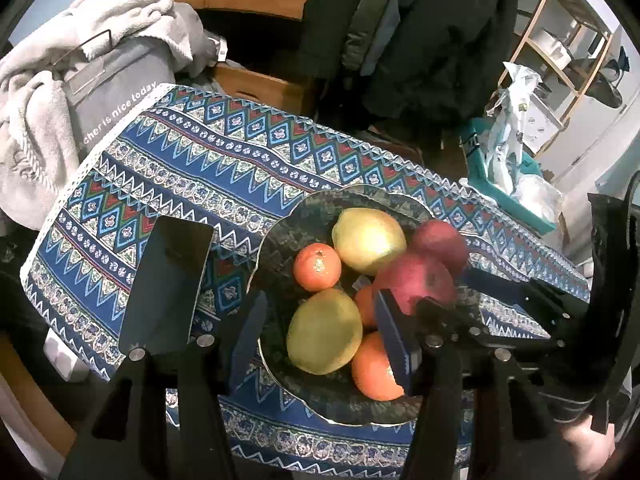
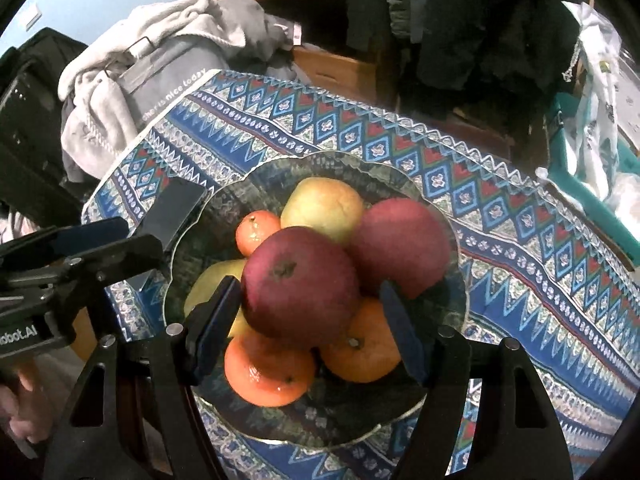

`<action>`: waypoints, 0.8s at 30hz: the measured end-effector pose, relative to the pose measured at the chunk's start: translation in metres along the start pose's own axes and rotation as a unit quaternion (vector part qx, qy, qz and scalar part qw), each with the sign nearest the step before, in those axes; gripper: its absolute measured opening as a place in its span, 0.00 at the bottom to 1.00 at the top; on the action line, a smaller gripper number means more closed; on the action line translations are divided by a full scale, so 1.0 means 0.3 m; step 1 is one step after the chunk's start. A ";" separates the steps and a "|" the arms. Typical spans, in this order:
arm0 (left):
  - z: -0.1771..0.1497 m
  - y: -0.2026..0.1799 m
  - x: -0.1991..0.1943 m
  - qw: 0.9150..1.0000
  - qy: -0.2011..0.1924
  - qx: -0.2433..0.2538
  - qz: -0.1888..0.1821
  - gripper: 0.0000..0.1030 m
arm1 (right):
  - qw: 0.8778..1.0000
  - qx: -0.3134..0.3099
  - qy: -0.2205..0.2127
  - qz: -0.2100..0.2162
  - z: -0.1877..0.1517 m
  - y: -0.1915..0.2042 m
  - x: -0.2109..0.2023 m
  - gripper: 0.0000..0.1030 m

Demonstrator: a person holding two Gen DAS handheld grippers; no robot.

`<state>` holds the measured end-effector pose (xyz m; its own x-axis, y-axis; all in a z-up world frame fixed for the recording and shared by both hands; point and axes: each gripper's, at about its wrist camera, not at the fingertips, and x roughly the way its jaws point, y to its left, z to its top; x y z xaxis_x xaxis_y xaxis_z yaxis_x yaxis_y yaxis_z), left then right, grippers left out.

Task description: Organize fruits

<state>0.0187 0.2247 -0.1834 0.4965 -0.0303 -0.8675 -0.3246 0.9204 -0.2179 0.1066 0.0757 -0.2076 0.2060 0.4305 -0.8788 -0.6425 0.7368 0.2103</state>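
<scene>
A dark patterned plate on the blue patterned tablecloth holds two yellow-green fruits, several oranges and two red apples. My left gripper hangs open over the plate's near side, straddling a yellow-green fruit with a gap at the left pad; an orange lies by its right finger. My right gripper is open around the front red apple, which rests on two oranges. Its left pad is at the apple's skin and its right pad stands clear. The second apple lies behind.
A black phone lies on the cloth left of the plate. Grey blankets pile up at the far left, and a teal bin with plastic bags stands at the right. Dark coats hang behind. A hand grips the right handle.
</scene>
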 end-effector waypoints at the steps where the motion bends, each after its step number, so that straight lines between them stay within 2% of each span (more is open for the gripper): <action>1: -0.001 -0.003 -0.007 1.000 -0.001 0.000 0.000 0.56 | 1.000 0.000 -0.002 -0.002 -0.002 -0.004 -0.008 0.71; 10: 0.001 -0.054 -0.087 1.000 -0.021 0.013 -0.006 0.63 | 0.998 0.026 -0.047 -0.013 0.000 -0.063 -0.176 0.71; 16: 0.003 -0.097 -0.147 0.999 -0.036 0.022 -0.008 0.66 | 0.995 0.036 -0.083 -0.041 0.012 -0.095 -0.320 0.71; 18: 0.004 -0.115 -0.169 0.999 -0.043 0.022 -0.009 0.69 | 0.993 0.041 -0.095 -0.046 0.010 -0.106 -0.366 0.76; 24: 0.008 -0.193 -0.251 0.997 -0.066 0.040 -0.014 0.75 | 0.988 0.053 -0.137 -0.054 0.007 -0.108 -0.503 0.79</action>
<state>0.0022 0.1747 -0.1045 0.6069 -0.0096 -0.7947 -0.2461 0.9485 -0.1994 0.0980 -0.0120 -0.0810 0.4713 0.4604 -0.7523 -0.5277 0.8306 0.1777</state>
